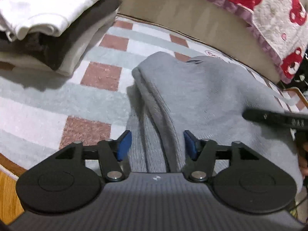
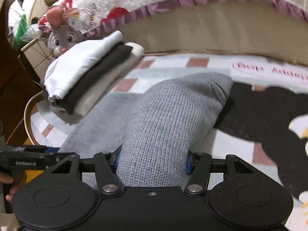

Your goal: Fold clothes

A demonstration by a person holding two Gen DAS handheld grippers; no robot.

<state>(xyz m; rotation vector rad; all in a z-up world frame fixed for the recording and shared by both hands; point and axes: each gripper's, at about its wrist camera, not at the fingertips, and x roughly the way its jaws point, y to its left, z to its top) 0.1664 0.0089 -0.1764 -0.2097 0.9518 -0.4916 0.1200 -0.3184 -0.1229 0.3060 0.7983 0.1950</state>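
We see the left gripper [image 1: 157,144] with blue pads spread, the grey knit sweater [image 1: 207,96] lying loose between and beyond them. The right gripper [image 2: 153,162] pinches a thick bunched fold of that sweater. Beyond-left of both fingers sits a stack of folded clothes [image 2: 86,75] on the checked rug [image 1: 57,100].

The grey sweater [image 2: 161,127] is hiding most of the right gripper's blue fingers [image 2: 189,163]. The folded pile [image 1: 48,25] is running off the left wrist view's edge, and motion is blurring the rug's lettering [image 2: 269,68].
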